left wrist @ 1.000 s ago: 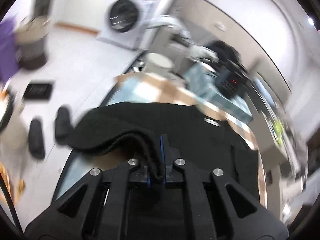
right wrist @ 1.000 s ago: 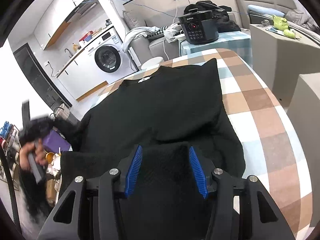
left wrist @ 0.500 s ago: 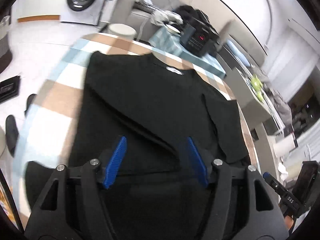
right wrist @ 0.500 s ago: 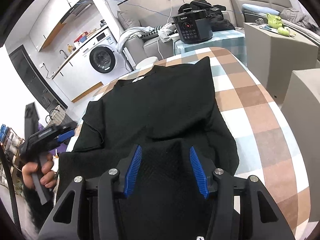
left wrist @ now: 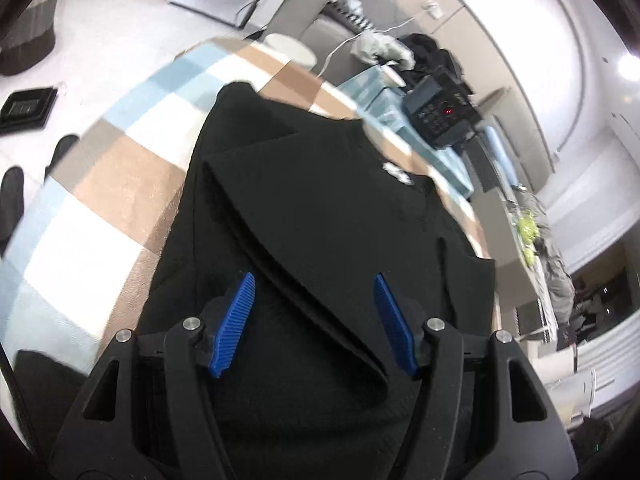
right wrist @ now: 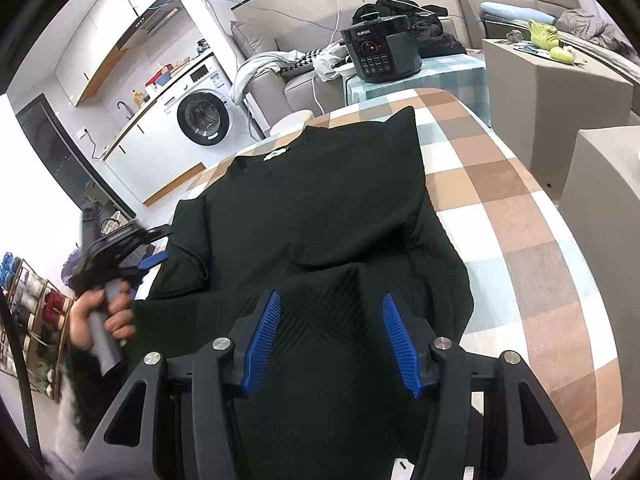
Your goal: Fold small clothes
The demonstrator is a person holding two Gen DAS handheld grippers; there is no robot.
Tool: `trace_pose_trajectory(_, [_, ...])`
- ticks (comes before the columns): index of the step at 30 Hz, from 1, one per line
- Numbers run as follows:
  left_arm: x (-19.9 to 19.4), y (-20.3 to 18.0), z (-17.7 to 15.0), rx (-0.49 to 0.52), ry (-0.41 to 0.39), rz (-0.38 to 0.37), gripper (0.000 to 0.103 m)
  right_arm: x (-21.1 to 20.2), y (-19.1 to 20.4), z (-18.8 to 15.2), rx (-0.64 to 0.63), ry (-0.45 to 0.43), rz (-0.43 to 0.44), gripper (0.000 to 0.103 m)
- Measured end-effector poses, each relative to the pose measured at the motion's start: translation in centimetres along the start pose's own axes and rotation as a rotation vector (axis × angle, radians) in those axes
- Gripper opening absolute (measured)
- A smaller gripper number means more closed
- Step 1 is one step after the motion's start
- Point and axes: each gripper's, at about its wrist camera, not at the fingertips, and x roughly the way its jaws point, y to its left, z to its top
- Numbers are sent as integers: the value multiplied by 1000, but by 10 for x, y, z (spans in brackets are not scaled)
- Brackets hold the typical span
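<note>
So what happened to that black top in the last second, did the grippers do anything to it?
The left gripper was pinching a lifted fold of the black top; its jaws have just opened, letting go, and the sleeve now lies folded across the body. The gripper then came lower over it. The right gripper, with cloth between its open jaws, has widened slightly. The checked tablecloth and cooker stayed put.

Both fisheye views were bright and evenly lit with heavy barrel warp and black vignette at the rims, left wrist view smeared by motion blur with a ceiling light (left wrist: 631, 65) flaring at 2 o'clock, right wrist view sharp.
</note>
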Motion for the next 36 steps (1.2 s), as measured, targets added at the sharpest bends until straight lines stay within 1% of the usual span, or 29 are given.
trace_pose_trajectory(1, [9,1,1,-11,1,6,54,1,0,-1,-2,7,2,55])
trace_pose_trajectory(2, [17,3,2,-21,7,11,44,2,-1,-1,-2,11,4,55])
trace_pose_trajectory(3, [23,4,3,-27,8,17,38,3,-2,-2,1,14,5,55])
trace_pose_trajectory(4, [29,4,4,-26,6,26,19,3,-3,-2,4,17,8,55])
trace_pose_trajectory(5, [35,1,6,-13,-5,37,5,4,-4,-3,7,18,9,55])
trace_pose_trajectory(6, [39,-3,7,3,-17,49,3,4,-5,-3,9,18,9,55])
trace_pose_trajectory(8, [45,-13,10,18,-50,51,3,3,-8,-3,14,18,2,55])
trace_pose_trajectory(11, [46,-45,13,77,-70,-5,3,0,-12,-3,18,12,-10,55])
trace_pose_trajectory(12, [45,-57,12,108,-70,-27,3,-1,-14,-3,22,9,-15,55])
trace_pose_trajectory(13, [44,-70,11,135,-69,-35,7,-2,-16,-2,29,7,-22,55])
trace_pose_trajectory(15, [41,-93,8,187,-52,-34,32,-6,-20,-1,39,-3,-25,55])
trace_pose_trajectory(16, [38,-101,5,209,-44,-36,56,-8,-20,-1,42,-8,-27,55])
trace_pose_trajectory(17, [30,-107,2,225,-67,-31,61,-11,-21,-1,44,-16,-30,55])
trace_pose_trajectory(19, [12,-110,-2,258,-106,-26,63,-17,-23,-3,44,-28,-35,55])
trace_pose_trajectory(22, [-11,-103,-6,260,-106,-7,63,-28,-28,-6,39,-40,-45,55])
trace_pose_trajectory(25, [-51,-88,-19,263,-145,32,63,-41,-39,-12,48,-48,-74,55])
trace_pose_trajectory(27, [-82,-68,-35,267,-169,49,65,-50,-50,-18,55,-49,-92,55])
trace_pose_trajectory(29, [-108,-48,-50,267,-193,94,70,-56,-57,-25,58,-33,-95,58])
trace_pose_trajectory(31, [-132,-28,-65,251,-209,135,72,-63,-63,-35,49,-23,-68,59])
trace_pose_trajectory(32, [-144,-17,-73,241,-214,149,75,-65,-65,-40,41,-15,-62,63])
trace_pose_trajectory(34, [-160,2,-87,223,-223,176,80,-63,-64,-49,3,21,-36,67])
trace_pose_trajectory(36, [-175,21,-102,217,-226,199,80,-57,-60,-57,-37,59,-26,67])
